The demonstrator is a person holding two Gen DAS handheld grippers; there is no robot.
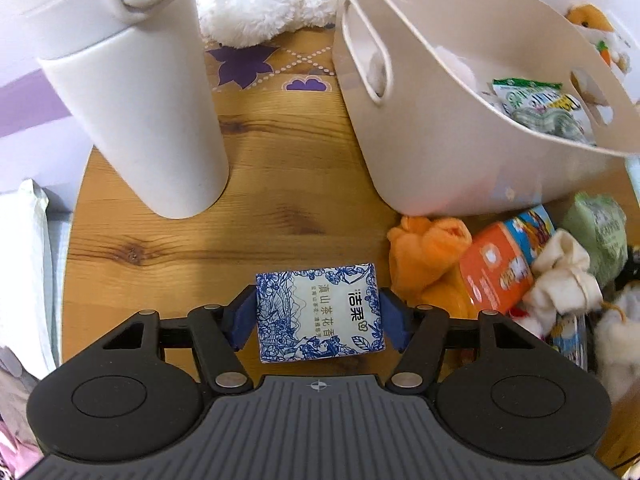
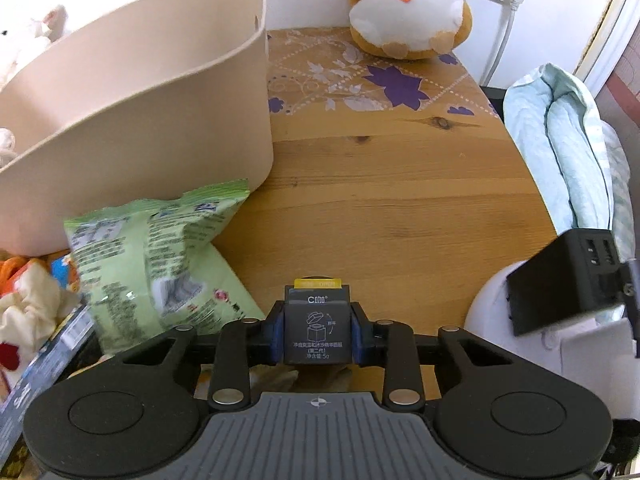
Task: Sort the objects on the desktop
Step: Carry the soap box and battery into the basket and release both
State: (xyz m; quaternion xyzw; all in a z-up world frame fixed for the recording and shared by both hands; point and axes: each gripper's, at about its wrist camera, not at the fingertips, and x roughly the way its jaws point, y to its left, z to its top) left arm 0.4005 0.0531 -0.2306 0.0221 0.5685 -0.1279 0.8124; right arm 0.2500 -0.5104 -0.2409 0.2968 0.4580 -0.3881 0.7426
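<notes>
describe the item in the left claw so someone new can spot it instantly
Start at the big beige tub on the wooden table, then drop to the near edge in front of it. There, in the left claw, is a small flat tissue pack; unlike the bright plush and snacks nearby, it's blue-and-white floral.

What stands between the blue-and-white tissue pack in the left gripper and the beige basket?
Nothing visible does. The left gripper has the tissue pack between its blue pads, and only bare wooden table lies between it and the beige basket. The white bottle stands off to the left, clear of that path.
</notes>
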